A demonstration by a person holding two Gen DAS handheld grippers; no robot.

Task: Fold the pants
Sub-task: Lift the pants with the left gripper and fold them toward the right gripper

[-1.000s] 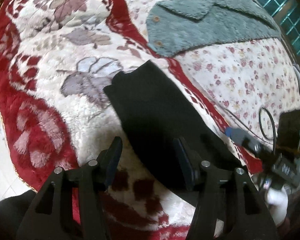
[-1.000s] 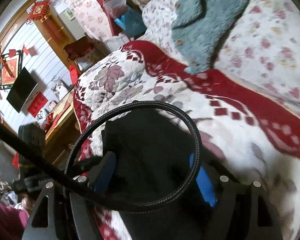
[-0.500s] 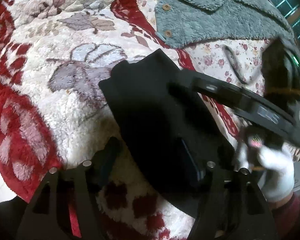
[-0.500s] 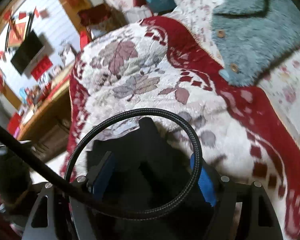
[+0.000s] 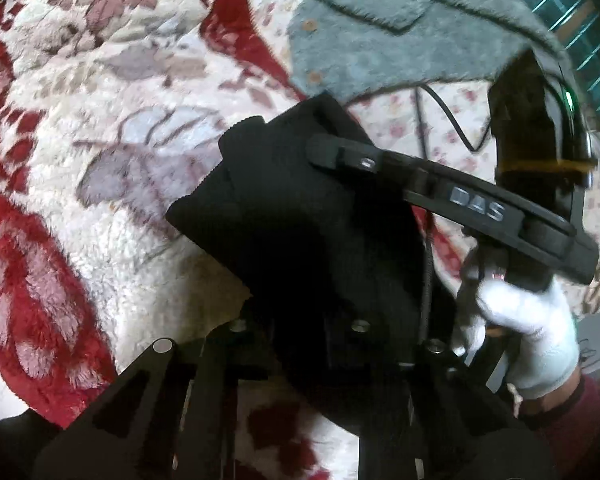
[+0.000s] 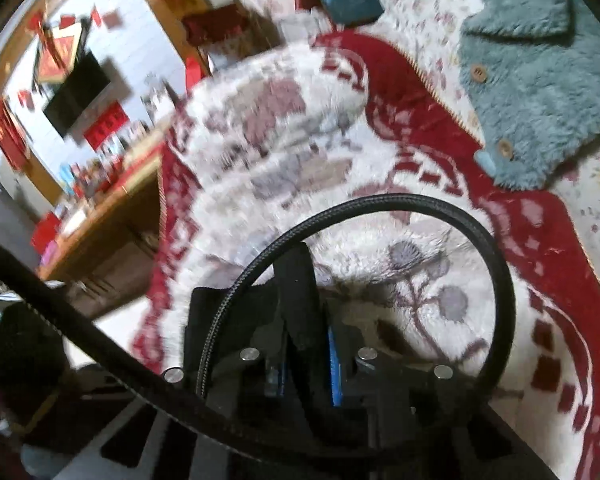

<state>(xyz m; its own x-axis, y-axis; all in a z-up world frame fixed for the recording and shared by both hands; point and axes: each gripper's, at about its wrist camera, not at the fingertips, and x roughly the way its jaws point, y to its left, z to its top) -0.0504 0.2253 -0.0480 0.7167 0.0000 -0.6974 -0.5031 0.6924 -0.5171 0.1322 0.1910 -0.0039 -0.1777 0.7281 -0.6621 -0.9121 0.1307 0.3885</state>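
Observation:
The black pants (image 5: 300,216) lie folded on the red and white floral blanket (image 5: 112,128). My left gripper (image 5: 300,320) is shut on their near edge, its tips buried in the cloth. My right gripper (image 6: 304,340) is shut on a fold of the pants (image 6: 296,292), blue pads showing on both sides. In the left wrist view the right gripper's arm (image 5: 472,204) reaches across the pants from the right, held by a white-gloved hand (image 5: 528,336).
A grey-blue fleece cardigan (image 5: 404,36) lies beyond the pants on the flowered sheet; it also shows in the right wrist view (image 6: 528,76). A black cable loop (image 6: 380,208) hangs before the right camera. Wooden furniture (image 6: 100,232) stands left of the bed.
Both grippers closed on the pants; a second ago they stood open around the cloth. The right gripper swung in over the pants, and the cloth is now bunched and lifted.

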